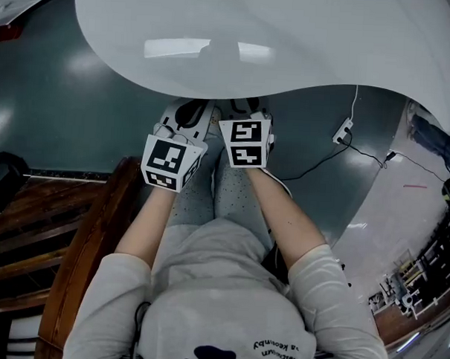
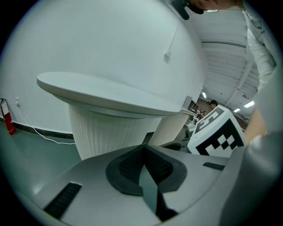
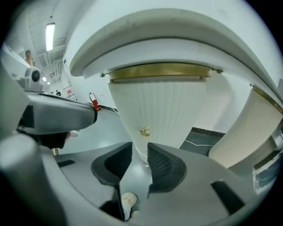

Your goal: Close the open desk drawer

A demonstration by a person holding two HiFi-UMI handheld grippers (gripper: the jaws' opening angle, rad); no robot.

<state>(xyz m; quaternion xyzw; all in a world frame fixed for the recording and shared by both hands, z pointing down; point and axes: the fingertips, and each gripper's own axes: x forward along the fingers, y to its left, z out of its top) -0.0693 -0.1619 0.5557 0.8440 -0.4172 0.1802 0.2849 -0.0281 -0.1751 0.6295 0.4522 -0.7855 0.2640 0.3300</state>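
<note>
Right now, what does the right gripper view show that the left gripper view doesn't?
Only the right gripper view: a gold knob on the ribbed pedestal, a brass-coloured strip under the desk top, and the right gripper with jaws apart, empty. Only the left gripper view: the left gripper with jaws together, and the right gripper's marker cube. Both: white desk top, ribbed pedestal.

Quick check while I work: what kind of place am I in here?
Probably an office or reception hall: a curved white desk on a ribbed pedestal, a glossy grey-green floor, and a red fire extinguisher by the wall.
</note>
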